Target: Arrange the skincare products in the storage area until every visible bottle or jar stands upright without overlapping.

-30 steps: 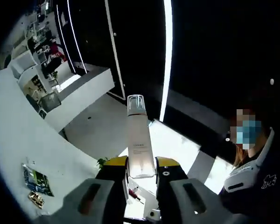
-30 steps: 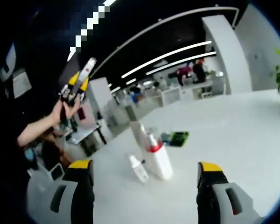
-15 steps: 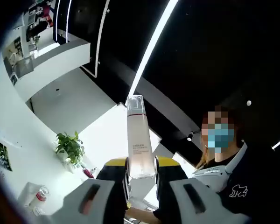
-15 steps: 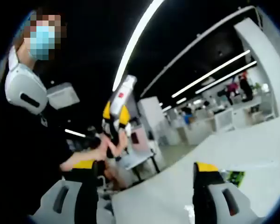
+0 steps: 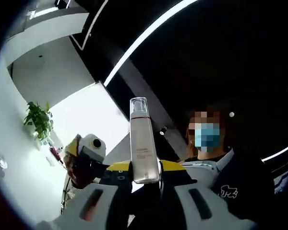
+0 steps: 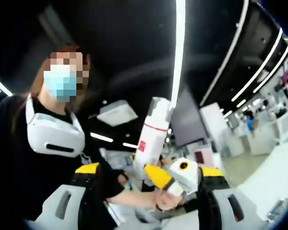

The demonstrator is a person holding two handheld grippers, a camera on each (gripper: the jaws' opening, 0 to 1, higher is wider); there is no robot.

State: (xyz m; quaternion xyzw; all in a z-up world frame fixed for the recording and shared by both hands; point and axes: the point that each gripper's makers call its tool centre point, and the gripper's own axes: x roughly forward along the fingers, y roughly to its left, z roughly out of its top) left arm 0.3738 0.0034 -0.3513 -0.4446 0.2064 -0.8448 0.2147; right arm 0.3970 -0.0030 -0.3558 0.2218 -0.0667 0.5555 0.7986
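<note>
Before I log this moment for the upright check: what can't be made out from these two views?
- Left gripper view: the bottle's base is hidden between the left gripper's jaws; its label print is too small to read.
- Right gripper view: the same bottle's lower end is covered by the left gripper and the person's hand.
- Right gripper: jaws apart, nothing between them.
- Left gripper view: small things beside the plant are too tiny to identify.

One tall bottle [image 5: 143, 143], two grippers [image 5: 145, 178] [image 6: 146, 178], one person [image 6: 53, 139], one potted plant [image 5: 38, 120]
</note>
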